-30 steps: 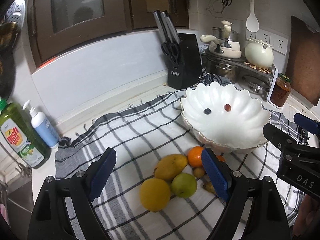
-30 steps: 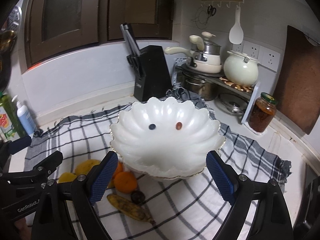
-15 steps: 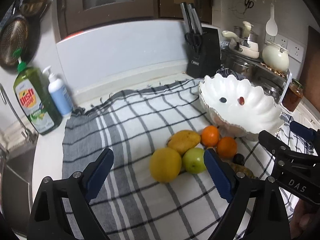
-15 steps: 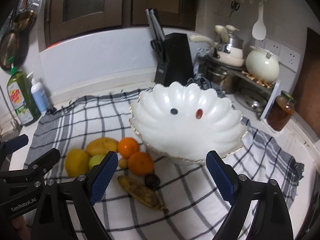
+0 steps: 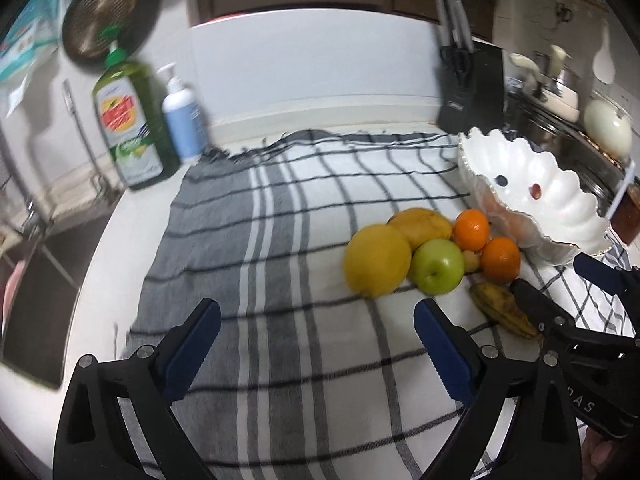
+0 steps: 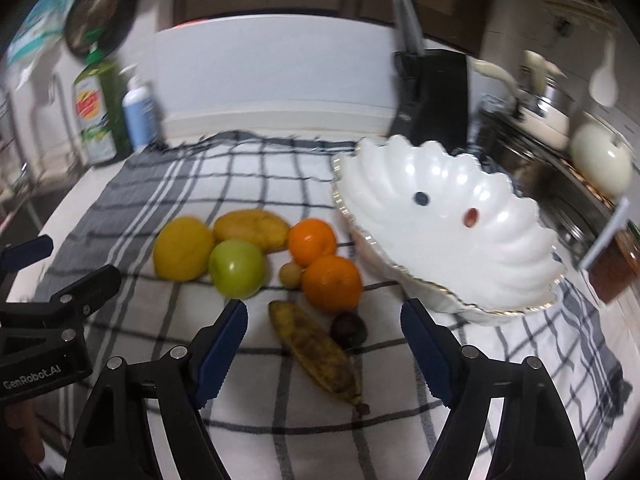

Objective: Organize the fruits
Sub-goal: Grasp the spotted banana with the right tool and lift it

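Note:
A white scalloped bowl (image 6: 492, 264) stands on a checked cloth (image 6: 248, 168) and holds two small fruits, one dark blue (image 6: 421, 199) and one red (image 6: 471, 217). Left of it lie a lemon (image 6: 183, 249), a mango (image 6: 252, 229), a green apple (image 6: 237, 267), two oranges (image 6: 313, 241) (image 6: 332, 282), a small tan fruit (image 6: 291, 274), a dark round fruit (image 6: 348, 329) and a brown-spotted banana (image 6: 318, 354). My right gripper (image 6: 323, 348) is open over the banana. My left gripper (image 5: 316, 350) is open, short of the lemon (image 5: 378, 265) and apple (image 5: 438, 266).
A green dish-soap bottle (image 5: 130, 124) and a blue pump bottle (image 5: 182, 116) stand at the back left beside a sink (image 5: 36, 292). A black knife block (image 6: 434, 96) is behind the bowl. Pots, a white kettle (image 6: 600, 160) and a jar (image 6: 614, 272) crowd the right.
Both grippers have pulled back and swung left, away from the bowl. The fruit pile now lies nearer the middle of both views. Both stay open and nothing was picked up.

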A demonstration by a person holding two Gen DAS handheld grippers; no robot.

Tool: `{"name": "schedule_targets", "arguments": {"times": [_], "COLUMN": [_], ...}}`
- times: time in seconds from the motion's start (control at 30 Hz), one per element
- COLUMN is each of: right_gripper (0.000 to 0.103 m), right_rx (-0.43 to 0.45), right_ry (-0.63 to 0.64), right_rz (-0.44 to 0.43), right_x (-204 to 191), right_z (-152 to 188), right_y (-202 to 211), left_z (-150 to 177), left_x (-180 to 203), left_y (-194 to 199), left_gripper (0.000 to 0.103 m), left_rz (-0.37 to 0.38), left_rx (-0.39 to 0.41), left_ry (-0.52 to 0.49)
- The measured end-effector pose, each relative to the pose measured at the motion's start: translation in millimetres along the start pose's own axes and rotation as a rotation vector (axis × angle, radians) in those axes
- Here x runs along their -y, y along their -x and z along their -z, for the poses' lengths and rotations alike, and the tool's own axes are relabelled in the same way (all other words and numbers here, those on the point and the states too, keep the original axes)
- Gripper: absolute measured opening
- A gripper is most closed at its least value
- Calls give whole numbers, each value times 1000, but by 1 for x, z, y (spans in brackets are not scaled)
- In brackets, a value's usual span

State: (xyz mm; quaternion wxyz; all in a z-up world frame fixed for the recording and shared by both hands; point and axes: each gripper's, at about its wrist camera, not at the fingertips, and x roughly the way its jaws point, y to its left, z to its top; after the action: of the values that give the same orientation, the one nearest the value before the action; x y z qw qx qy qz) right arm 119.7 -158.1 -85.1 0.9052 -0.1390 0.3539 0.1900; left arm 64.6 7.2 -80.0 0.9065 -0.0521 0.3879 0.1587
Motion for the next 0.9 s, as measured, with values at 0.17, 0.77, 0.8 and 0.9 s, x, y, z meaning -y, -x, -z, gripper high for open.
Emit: {"name": "schedule_targets", "arguments": {"times": [0.17, 0.77, 0.8, 0.9], "right_gripper": [74, 46, 46, 46], "right_rx": [-36, -123, -128, -133], "right_ry": [85, 239, 242, 263], "right_rz": [-99, -232, -232, -237], "right_x": [-3, 4, 4, 3], "right_z": [5, 15, 14, 13], "right_y": [-6, -40, -42, -45], "left_z": [17, 43, 42, 41], "left_x": [1, 26, 26, 26], "left_y": [6, -3, -5, -7], "left_gripper": [103, 103, 103, 103], "left_rz": [-51, -63, -63, -62], "left_rx": [-15, -106, -108, -109], "left_ry": [78, 125, 126, 122]}}
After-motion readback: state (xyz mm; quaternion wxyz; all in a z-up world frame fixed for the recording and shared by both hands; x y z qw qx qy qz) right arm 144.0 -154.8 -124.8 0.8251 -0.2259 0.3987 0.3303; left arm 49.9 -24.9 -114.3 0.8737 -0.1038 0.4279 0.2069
